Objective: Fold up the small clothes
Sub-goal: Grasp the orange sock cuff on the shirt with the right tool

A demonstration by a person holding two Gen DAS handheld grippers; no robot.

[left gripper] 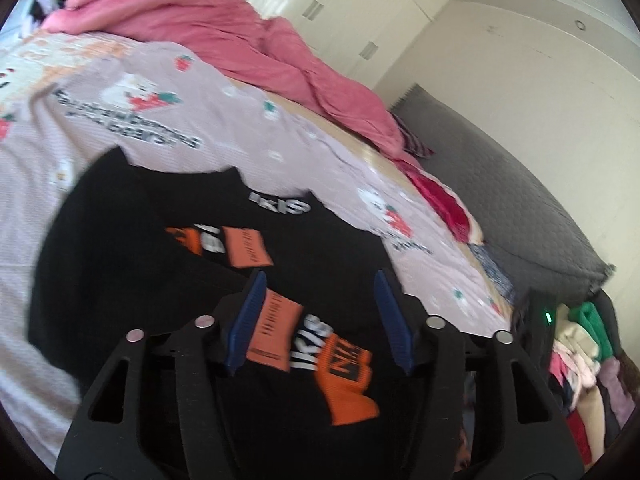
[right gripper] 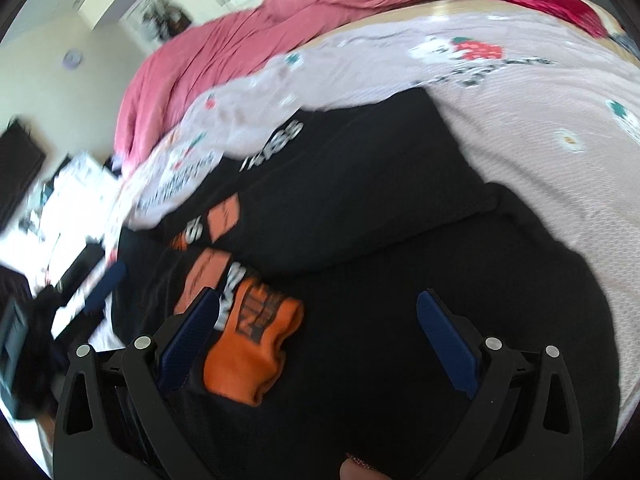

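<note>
A small black garment [left gripper: 132,220] with orange and white print lies spread on the pale pink strawberry-print bedsheet [left gripper: 248,120]. One part of it is folded over the rest, which the right wrist view shows as a black panel [right gripper: 352,184] lying on top. My left gripper [left gripper: 320,276] hovers open over the printed part, its blue pads [left gripper: 252,320] apart with no cloth pinched. My right gripper [right gripper: 318,294] stands wide open over the black cloth [right gripper: 400,360], beside the orange print [right gripper: 252,344]. A blue pad of the left gripper [right gripper: 105,289] shows at the garment's left edge.
A crumpled pink duvet [left gripper: 248,32] lies along the far side of the bed, with a red cloth [left gripper: 440,200] at its end. A grey padded surface [left gripper: 500,184] and a pile of clothes [left gripper: 580,360] sit to the right. A fingertip [right gripper: 356,470] shows at the bottom.
</note>
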